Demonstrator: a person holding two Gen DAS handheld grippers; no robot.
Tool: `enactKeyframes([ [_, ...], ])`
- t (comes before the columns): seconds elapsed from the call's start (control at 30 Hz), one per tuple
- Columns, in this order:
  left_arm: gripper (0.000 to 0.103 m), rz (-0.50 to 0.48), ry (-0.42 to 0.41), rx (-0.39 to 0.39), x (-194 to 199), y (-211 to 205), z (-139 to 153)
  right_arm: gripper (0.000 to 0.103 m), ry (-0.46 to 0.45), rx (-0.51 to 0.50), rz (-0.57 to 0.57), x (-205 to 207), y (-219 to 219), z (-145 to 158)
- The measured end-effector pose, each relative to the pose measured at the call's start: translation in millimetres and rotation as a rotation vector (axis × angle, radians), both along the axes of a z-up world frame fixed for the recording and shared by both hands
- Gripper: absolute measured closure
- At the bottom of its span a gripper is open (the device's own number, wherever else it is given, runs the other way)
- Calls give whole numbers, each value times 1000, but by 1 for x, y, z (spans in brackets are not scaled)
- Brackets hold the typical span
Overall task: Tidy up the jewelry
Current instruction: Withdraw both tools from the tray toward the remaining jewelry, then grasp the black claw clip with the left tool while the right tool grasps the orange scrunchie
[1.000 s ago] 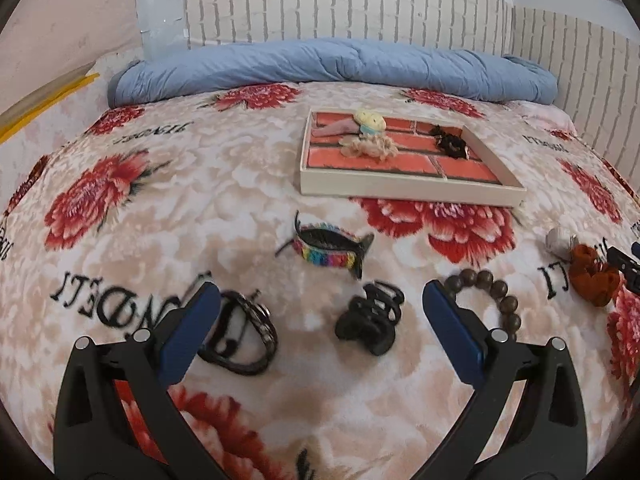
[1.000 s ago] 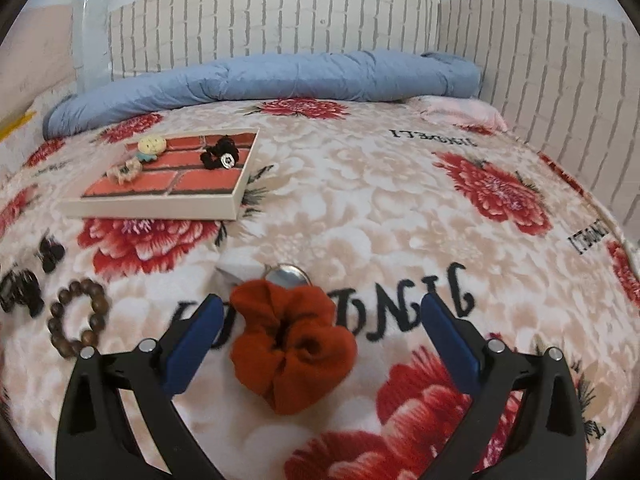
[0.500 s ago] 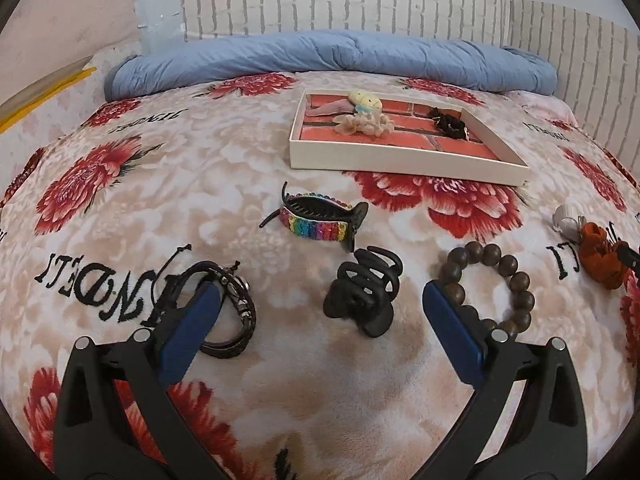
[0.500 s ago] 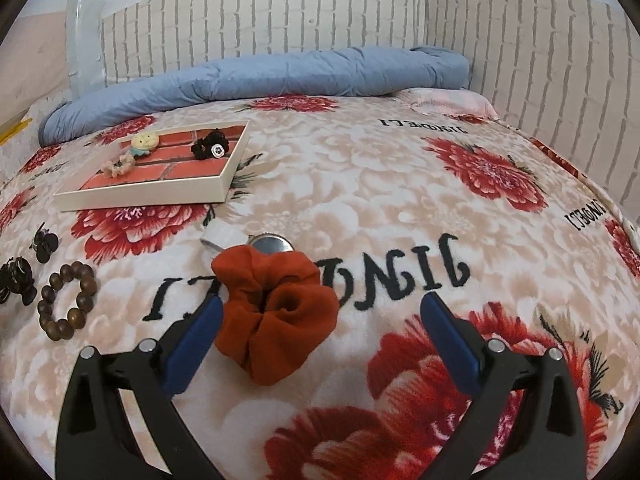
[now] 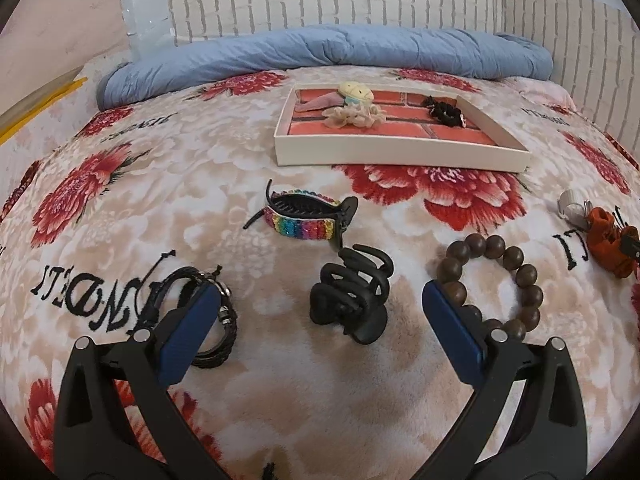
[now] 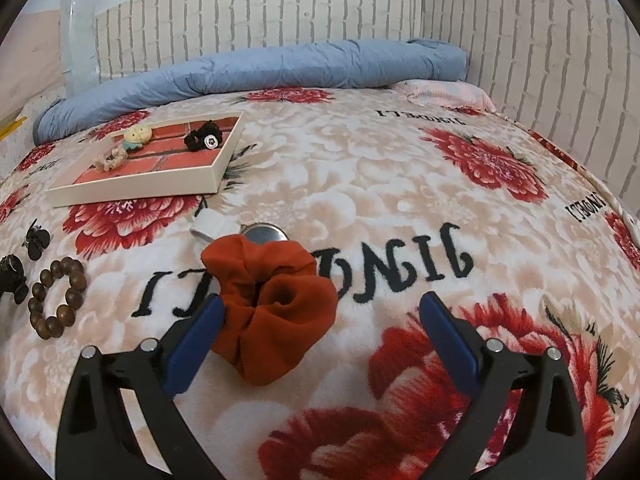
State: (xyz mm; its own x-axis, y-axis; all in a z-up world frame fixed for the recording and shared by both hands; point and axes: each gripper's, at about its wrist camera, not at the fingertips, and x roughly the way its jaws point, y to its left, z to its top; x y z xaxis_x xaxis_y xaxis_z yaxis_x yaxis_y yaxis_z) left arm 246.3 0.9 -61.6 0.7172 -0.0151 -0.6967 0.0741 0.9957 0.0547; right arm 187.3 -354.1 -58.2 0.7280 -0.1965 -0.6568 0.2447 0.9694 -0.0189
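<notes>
I'm lining up pickups: my left gripper (image 5: pixel 320 320), spread wide and empty, brackets the matte black claw hair clip (image 5: pixel 350 294), my right gripper (image 6: pixel 320 320), likewise released, sits beside the rust-orange fabric scrunchie (image 6: pixel 270 304), and both need closing, then carrying to the white brick-lined tray (image 5: pixel 400 156).

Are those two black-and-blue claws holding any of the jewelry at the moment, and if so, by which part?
Nothing is held. The left gripper is open with the black claw clip lying between its fingers; the right gripper is open by the orange scrunchie.
</notes>
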Motion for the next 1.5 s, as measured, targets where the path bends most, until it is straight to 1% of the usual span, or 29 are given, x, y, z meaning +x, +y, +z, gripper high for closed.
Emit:
enactKeyframes([
  [0.07,7,-3,6,-8,1,0,-1,16,16,10,3,3,-1,-3],
  [0.13,14,-6,14,-15,4,0,-3,23,34,16,5,6,-1,-6],
  [0.17,16,-8,20,-17,5,0,-4,25,43,19,6,7,-1,-8],
  [0.23,25,-17,41,-25,9,-1,-8,32,64,25,10,11,-1,-12],
  [0.27,27,-21,52,-30,11,-1,-9,33,73,29,12,13,-1,-13],
  [0.33,30,-18,67,-36,13,-1,-12,40,93,45,18,18,-2,-16],
  [0.4,31,-13,77,-44,16,-1,-14,42,104,58,21,21,-2,-18],
  [0.47,36,-14,86,-59,19,1,-16,44,111,75,24,24,-3,-20],
  [0.53,42,-12,98,-68,22,2,-18,51,118,91,32,26,-4,-21],
  [0.67,45,-6,104,-71,22,2,-19,57,126,92,40,28,-2,-22],
  [0.73,48,-9,103,-67,22,1,-19,61,131,93,45,31,0,-22],
  [0.93,58,-25,104,-47,23,-4,-20,67,140,77,52,36,4,-23],
  [1.07,65,-37,98,-44,22,-6,-20,67,140,81,53,36,4,-24],
  [1.17,66,-35,94,-42,21,-6,-20,69,136,71,57,36,6,-24],
  [1.23,66,-33,90,-38,20,-6,-20,72,133,74,61,35,6,-24],
  [1.5,66,-8,71,-43,16,-2,-17,76,112,88,66,29,5,-22],
])
